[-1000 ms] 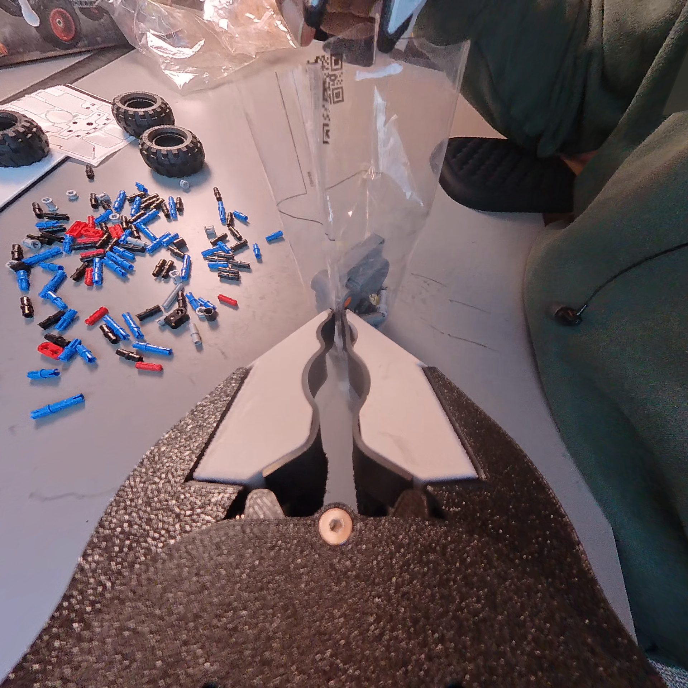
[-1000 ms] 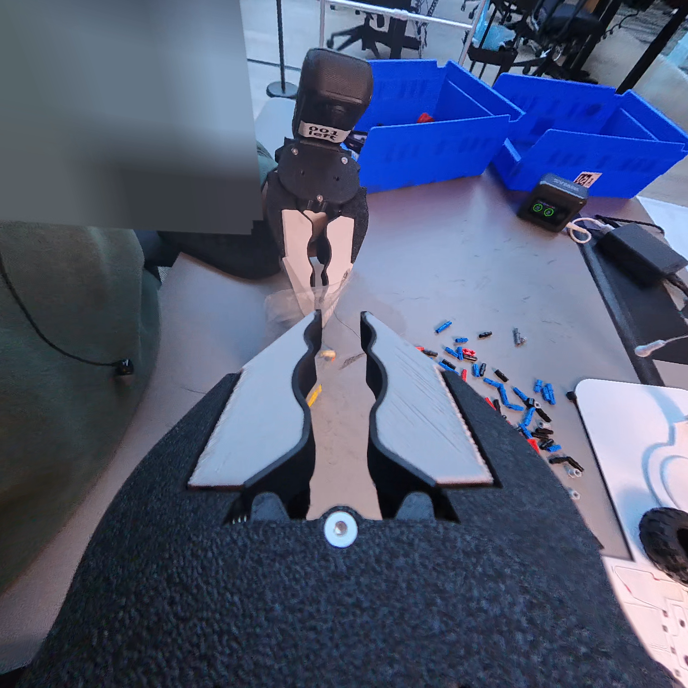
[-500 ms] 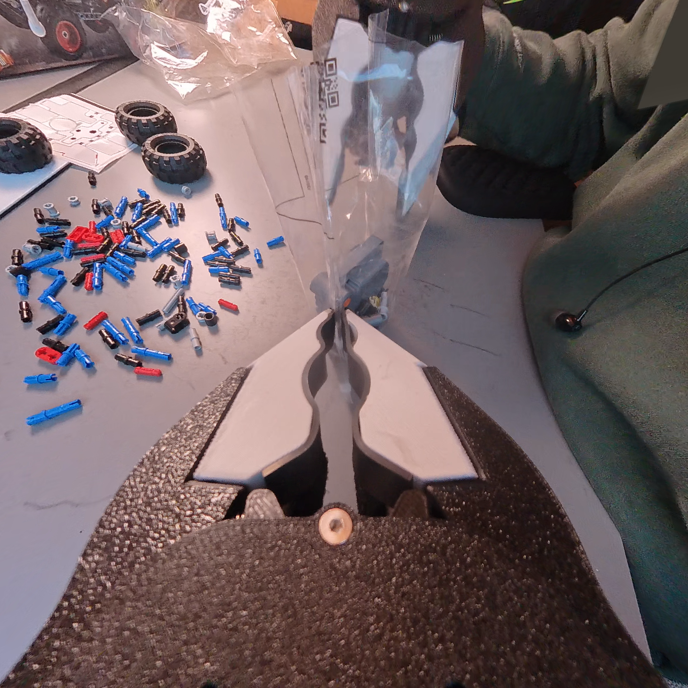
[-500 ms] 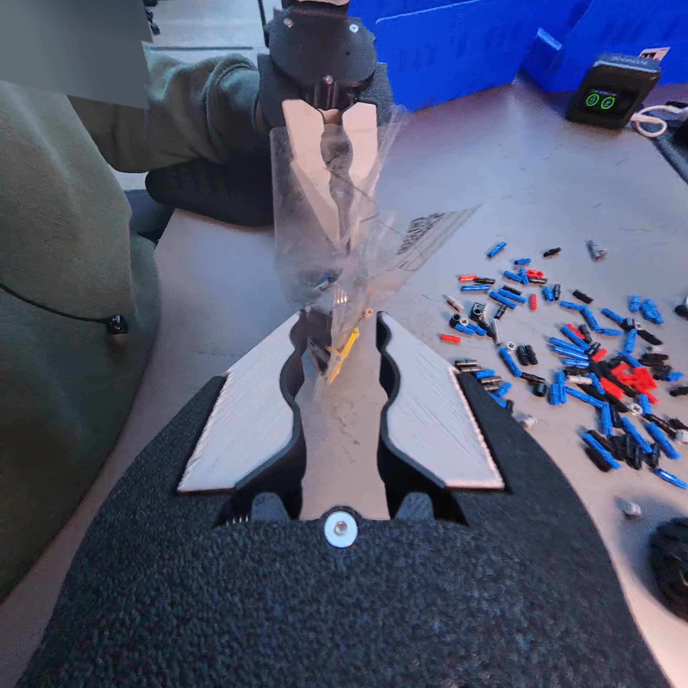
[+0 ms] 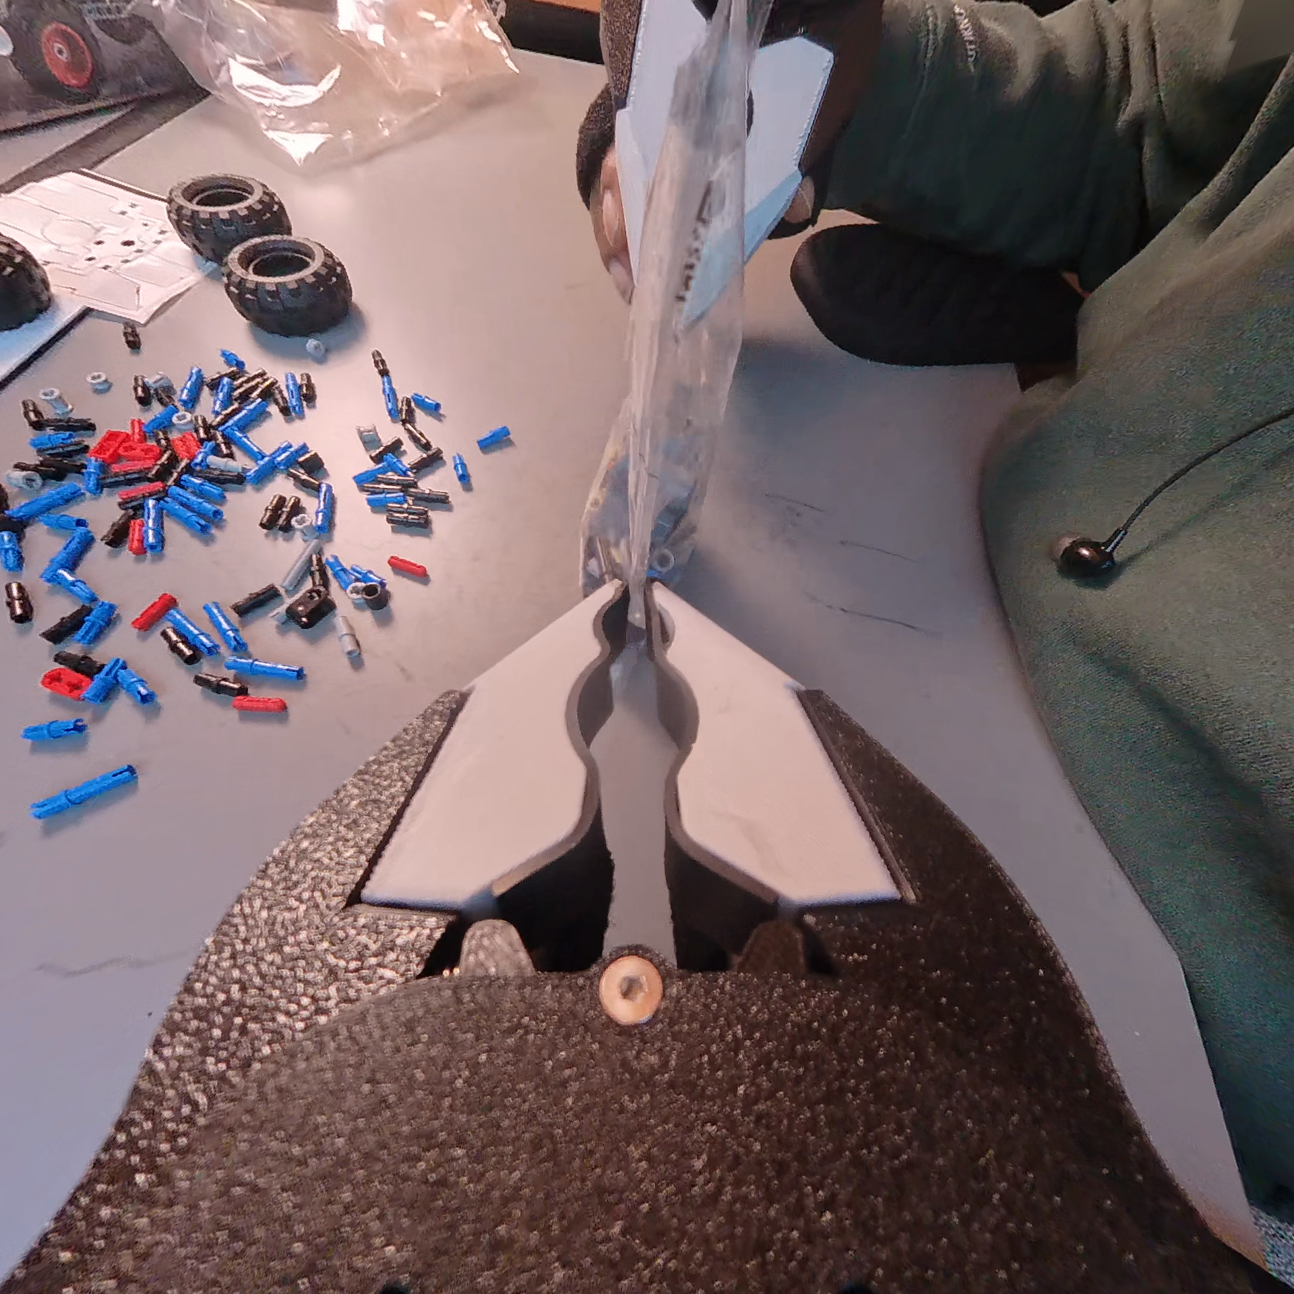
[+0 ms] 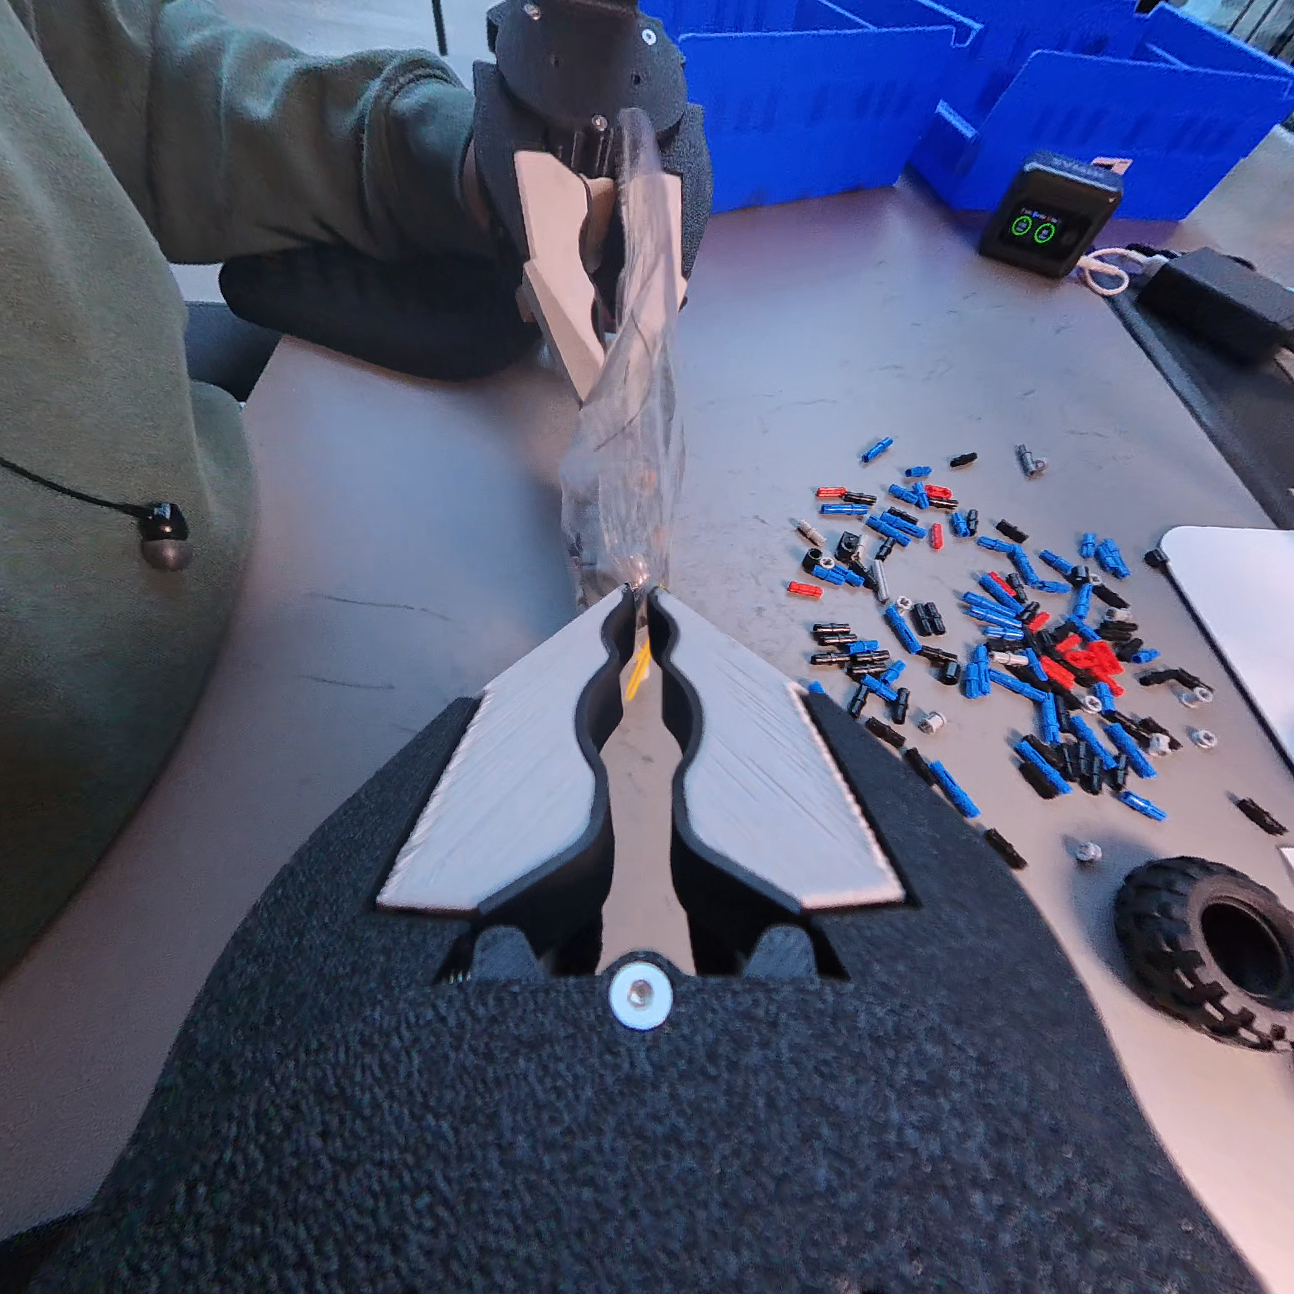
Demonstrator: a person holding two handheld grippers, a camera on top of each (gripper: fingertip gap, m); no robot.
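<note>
Pinching one end of a clear plastic bag (image 5: 672, 392), the left tool (image 5: 634, 606) has its tips pressed together at frame centre; the right tool (image 6: 638, 595) likewise clamps the bag's opposite end. The bag stretches taut between them above the grey surface (image 5: 490, 266), with small dark parts bunched inside it just beyond the left tool's tips. Loose blue, red and black pins (image 5: 189, 504) scatter at left of the left wrist view, two black tyres (image 5: 287, 283) beyond them. Blue bins (image 6: 980, 105) sit upper right in the right wrist view.

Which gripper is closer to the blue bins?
Left. The left hand-held gripper sits just in front of the blue bins; the right hand-held gripper is farther back, at the clear bag's other end.
</note>
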